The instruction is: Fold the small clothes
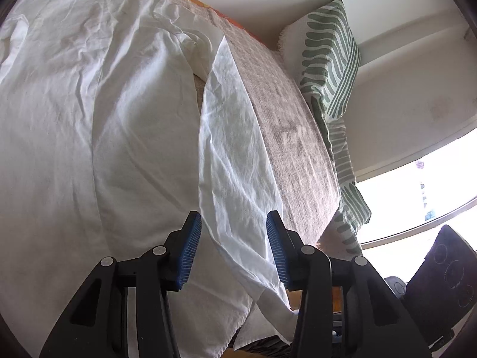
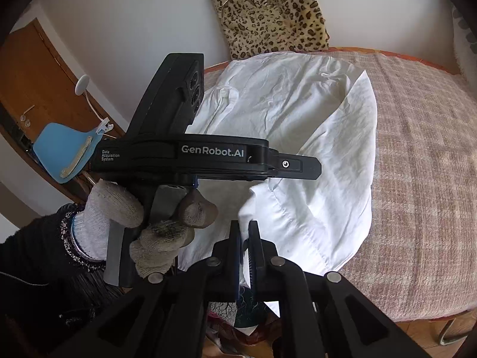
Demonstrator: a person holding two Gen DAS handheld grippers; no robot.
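Left wrist view: blue-padded fingers (image 1: 190,250) of the left gripper (image 1: 234,252) are seen parted, with a fold of the white shirt (image 1: 98,125) lying between them; the pads are not seen pressing the cloth. Most of the frame is filled by the shirt, spread over a checked bed cover (image 1: 286,137). A green-striped pillow (image 1: 331,68) is propped at the wall beyond the cover's edge, and a dark stove-top panel (image 1: 447,274) is noted at the lower right. Right wrist view: the right gripper (image 2: 245,247) is clamped tight on a pinched edge of the white shirt (image 2: 298,137), which is spread on the bed cover (image 2: 423,179). Just beside it, the left gripper's body (image 2: 208,158) is held over the shirt by a gloved hand (image 2: 149,223) with a dark sleeve (image 2: 32,250). A leopard-print cushion (image 2: 268,12) is leaned against the wall behind the shirt; a blue chair (image 2: 59,149) and a wooden door (image 2: 32,80) are noted at the left.
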